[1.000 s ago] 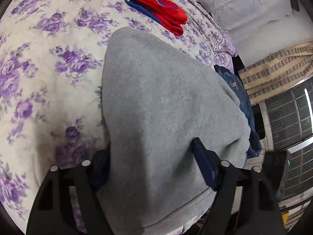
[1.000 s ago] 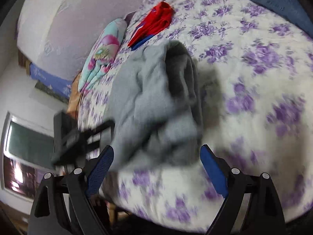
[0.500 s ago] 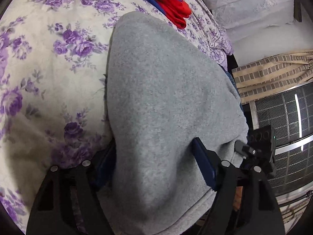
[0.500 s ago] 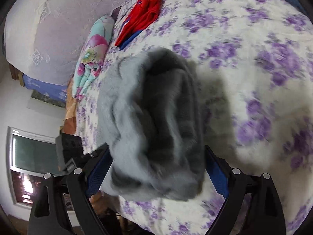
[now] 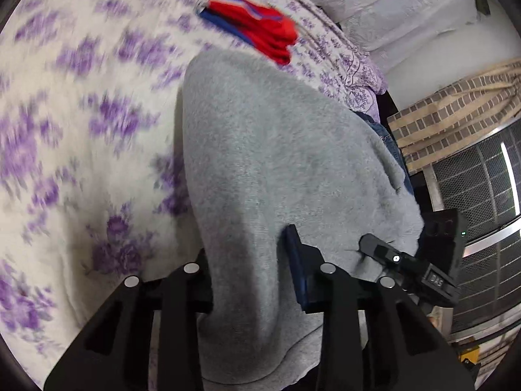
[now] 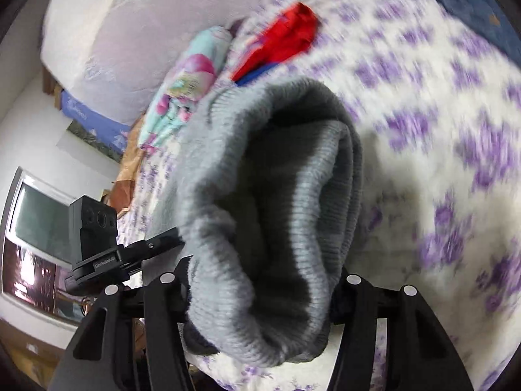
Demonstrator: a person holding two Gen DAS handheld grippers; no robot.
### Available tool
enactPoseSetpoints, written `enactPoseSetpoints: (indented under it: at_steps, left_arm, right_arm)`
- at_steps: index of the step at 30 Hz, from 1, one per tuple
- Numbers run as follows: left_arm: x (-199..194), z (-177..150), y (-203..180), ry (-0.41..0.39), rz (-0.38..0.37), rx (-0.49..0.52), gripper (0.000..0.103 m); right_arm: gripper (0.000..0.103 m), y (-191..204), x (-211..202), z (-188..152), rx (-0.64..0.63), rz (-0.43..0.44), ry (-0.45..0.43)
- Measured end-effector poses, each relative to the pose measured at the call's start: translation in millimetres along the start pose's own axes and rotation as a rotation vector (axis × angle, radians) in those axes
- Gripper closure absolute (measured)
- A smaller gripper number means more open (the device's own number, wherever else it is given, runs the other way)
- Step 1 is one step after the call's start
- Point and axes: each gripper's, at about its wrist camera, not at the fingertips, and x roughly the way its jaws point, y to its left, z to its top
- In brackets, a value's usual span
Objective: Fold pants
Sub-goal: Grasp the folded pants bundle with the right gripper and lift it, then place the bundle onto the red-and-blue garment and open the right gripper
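Nearest in the left wrist view, the left tongs (image 5: 250,264) are gripping a fold of the grey pants (image 5: 276,169), the fabric bunching between the two fingers and draping over them. In the right wrist view, the right tongs (image 6: 260,280) are clamping the ribbed, open end of the pants (image 6: 270,215), which is filling the gap between the fingers. The pants are hanging just above the near edge of the bed (image 5: 81,104), covered by a purple-flowered sheet. Farther off, a red and blue garment (image 5: 257,36) is lying on the bed. At the far right in the right view, a denim item (image 6: 478,19) is resting; at the far left, a floral pillow (image 6: 185,88).
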Motion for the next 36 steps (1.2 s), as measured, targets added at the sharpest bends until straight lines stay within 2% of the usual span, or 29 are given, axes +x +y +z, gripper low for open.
enactPoseSetpoints:
  at_steps: [2,5,8,10,13,15,17,19,21,23,25,26,28,30,31,32,33,35,36]
  left_arm:
    - [-7,16,-9,-0.013,0.001,0.017,0.072]
    - [-12,73,-27,-0.041,0.046,0.052,0.072]
    - [2,165,-36,-0.044,0.101,0.047,0.071]
    - [17,233,-37,-0.061,0.138,0.048,0.071]
    - [46,318,-30,-0.104,0.180,0.020,0.071]
    - [66,354,-22,-0.118,0.201,0.004,0.071]
    - [89,379,-5,-0.108,0.215,-0.013,0.071]
    - [115,389,19,-0.076,0.217,-0.039,0.071]
    - [134,390,42,-0.061,0.207,-0.058,0.065]
    - [134,388,54,-0.099,0.180,-0.072,0.036]
    - [131,386,62,-0.107,0.222,-0.105,0.012]
    - [127,384,66,-0.112,0.219,-0.124,0.012]
    - [110,379,70,-0.124,0.217,-0.148,0.012]
    - [88,371,68,-0.151,0.264,-0.139,0.012]
    - [72,365,62,-0.173,0.302,-0.121,0.012]
    - [58,357,57,-0.193,0.340,-0.104,0.012]
    - [38,344,46,-0.219,0.386,-0.076,0.012]
    - [14,318,26,-0.256,0.438,-0.033,0.011]
    - [4,305,17,-0.275,0.458,-0.016,0.011]
  right_arm:
    - [0.046,6,-7,21,-0.014,0.015,-0.003]
    - [0.046,12,-4,86,-0.010,0.032,0.005]
    - [0.045,24,19,186,-0.039,0.007,-0.023]
    - [0.045,26,39,241,-0.049,-0.012,-0.048]
    - [0.045,22,75,319,-0.070,-0.048,-0.086]
    - [0.045,15,103,359,-0.066,-0.075,-0.092]
    - [0.045,4,128,379,-0.050,-0.089,-0.076]
    - [0.044,-16,157,385,-0.027,-0.104,-0.043]
    - [0.039,-35,180,376,-0.019,-0.114,-0.041]
    - [0.028,-47,184,370,-0.011,-0.042,-0.084]
    - [0.023,-44,180,365,-0.020,-0.042,-0.089]
    - [0.019,-38,177,365,-0.034,-0.082,-0.081]
    - [0.018,-25,163,366,-0.063,-0.166,-0.097]
    - [0.013,-3,131,362,-0.130,-0.259,-0.173]
    - [0.004,4,118,361,-0.154,-0.308,-0.209]
    - [0.003,15,103,356,-0.184,-0.369,-0.256]
    - [0.003,29,87,349,-0.228,-0.436,-0.298]
    - [0.004,52,66,329,-0.296,-0.513,-0.328]
    - [0.004,69,51,303,-0.336,-0.567,-0.349]
